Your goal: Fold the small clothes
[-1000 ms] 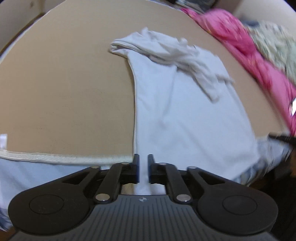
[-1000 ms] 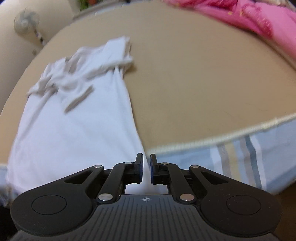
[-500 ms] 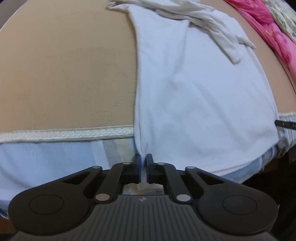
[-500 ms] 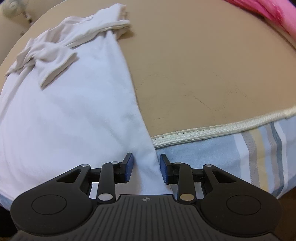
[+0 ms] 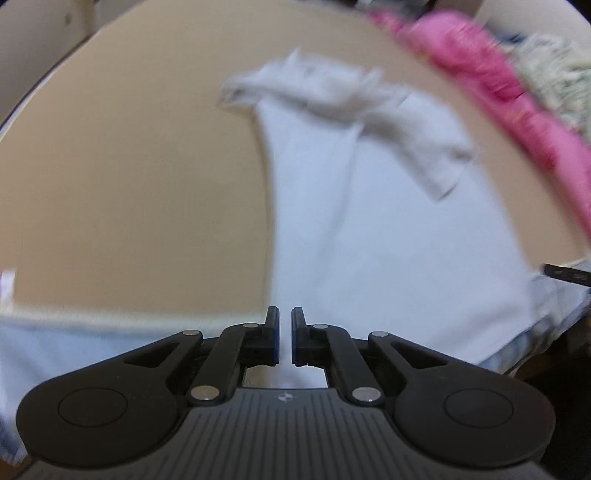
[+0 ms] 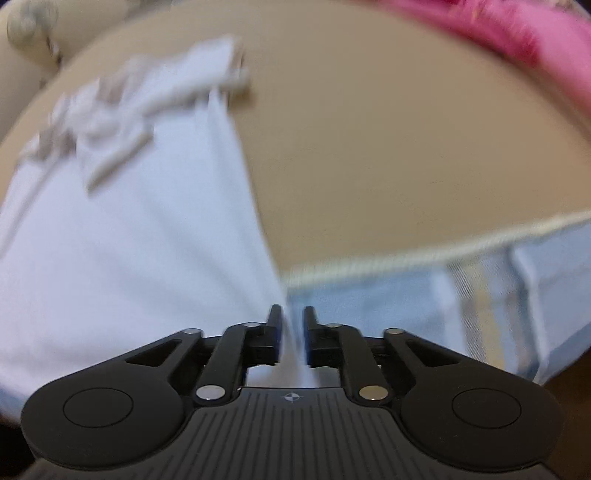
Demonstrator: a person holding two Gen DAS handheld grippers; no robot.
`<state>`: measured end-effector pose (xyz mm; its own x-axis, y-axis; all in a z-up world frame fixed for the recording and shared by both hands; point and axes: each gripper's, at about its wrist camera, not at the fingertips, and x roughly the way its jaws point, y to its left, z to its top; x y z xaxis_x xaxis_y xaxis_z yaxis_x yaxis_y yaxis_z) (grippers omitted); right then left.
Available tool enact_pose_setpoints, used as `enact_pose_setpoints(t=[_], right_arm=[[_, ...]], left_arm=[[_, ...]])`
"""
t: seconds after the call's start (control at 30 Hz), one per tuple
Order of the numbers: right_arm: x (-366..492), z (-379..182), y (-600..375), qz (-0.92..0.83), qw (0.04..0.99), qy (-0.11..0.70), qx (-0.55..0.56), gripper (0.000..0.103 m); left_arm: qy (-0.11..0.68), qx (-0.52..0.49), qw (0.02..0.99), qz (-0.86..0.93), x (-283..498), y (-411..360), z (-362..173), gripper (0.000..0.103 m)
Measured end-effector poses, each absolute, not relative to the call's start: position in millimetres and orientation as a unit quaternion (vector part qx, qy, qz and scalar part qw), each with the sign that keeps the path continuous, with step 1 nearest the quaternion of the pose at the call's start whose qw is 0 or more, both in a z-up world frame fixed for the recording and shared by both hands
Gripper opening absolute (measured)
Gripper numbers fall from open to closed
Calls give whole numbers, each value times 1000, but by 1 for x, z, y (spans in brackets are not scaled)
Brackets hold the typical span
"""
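While the white shirt (image 5: 388,251) lay spread lengthwise on the tan mat (image 5: 129,184), its near hem ran down between the narrowly parted fingers of both the left gripper (image 5: 284,341) and the right gripper (image 6: 291,341), each apparently pinching a hem corner. Motion blur smeared both views, so the bunched sleeves at the upper end were hard to make out. Only the left view showed a floral cloth (image 5: 554,77) beyond the pink fabric (image 5: 517,96); only the right showed a fan (image 6: 31,26) at upper left.
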<state>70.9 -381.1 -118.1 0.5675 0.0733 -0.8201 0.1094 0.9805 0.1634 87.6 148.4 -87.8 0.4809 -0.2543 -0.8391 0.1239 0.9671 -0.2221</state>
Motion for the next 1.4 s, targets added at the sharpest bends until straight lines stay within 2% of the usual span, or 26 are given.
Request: enact_pose_setpoints(t=[0.07, 0.1, 0.17, 0.2, 0.23, 0.3, 0.47, 0.57, 0.63, 0.83, 1.0, 1.03, 1.07, 1.1, 1.17, 1.27, 1.33, 1.4], right_arm=[[73, -107, -371, 23, 899, 427, 96, 34], [75, -107, -365, 40, 900, 423, 94, 35], [87, -119, -351, 68, 883, 457, 76, 47], [94, -132, -343, 68, 863, 497, 56, 48], [100, -148, -337, 54, 838, 542, 32, 47], [103, -149, -337, 33, 838, 543, 35, 49], [111, -95, -340, 70, 901, 414, 112, 45], [133, -80, -330, 109, 911, 381, 115, 41], [159, -81, -319, 129, 909, 383, 99, 42], [232, -107, -314, 127, 886, 421, 148, 48], [270, -139, -294, 120, 869, 457, 147, 48], [275, -142, -292, 123, 865, 462, 151, 43], [278, -143, -291, 131, 862, 462, 161, 16], [281, -142, -290, 142, 861, 455, 176, 2], [281, -130, -290, 180, 858, 427, 222, 3], [281, -111, -294, 251, 838, 375, 308, 3], [283, -105, -295, 281, 819, 356, 351, 3], [286, -105, -295, 300, 801, 351, 381, 3]], left_arm=[[494, -63, 857, -135, 95, 135, -87, 8], [501, -54, 852, -139, 101, 126, -91, 11], [535, -34, 834, -131, 116, 109, -108, 30], [562, -20, 818, -121, 121, 103, -119, 36], [594, -1, 797, -106, 126, 97, -133, 33], [598, 2, 796, -95, 132, 93, -134, 33], [483, -35, 868, -114, 147, 84, -91, 33], [455, -52, 882, -112, 158, 76, -84, 31], [433, -50, 892, -116, 157, 71, -76, 24], [365, 23, 918, -153, 148, 51, -55, 24], [328, 98, 917, -204, 166, 13, -66, 24], [321, 111, 916, -213, 170, 5, -72, 26], [316, 123, 913, -226, 176, -4, -79, 26], [313, 132, 911, -234, 181, -11, -84, 26], [306, 149, 908, -244, 192, -25, -94, 28], [293, 144, 911, -251, 206, -38, -102, 47], [274, 124, 920, -252, 213, -42, -101, 68], [254, 109, 927, -253, 218, -46, -100, 76]])
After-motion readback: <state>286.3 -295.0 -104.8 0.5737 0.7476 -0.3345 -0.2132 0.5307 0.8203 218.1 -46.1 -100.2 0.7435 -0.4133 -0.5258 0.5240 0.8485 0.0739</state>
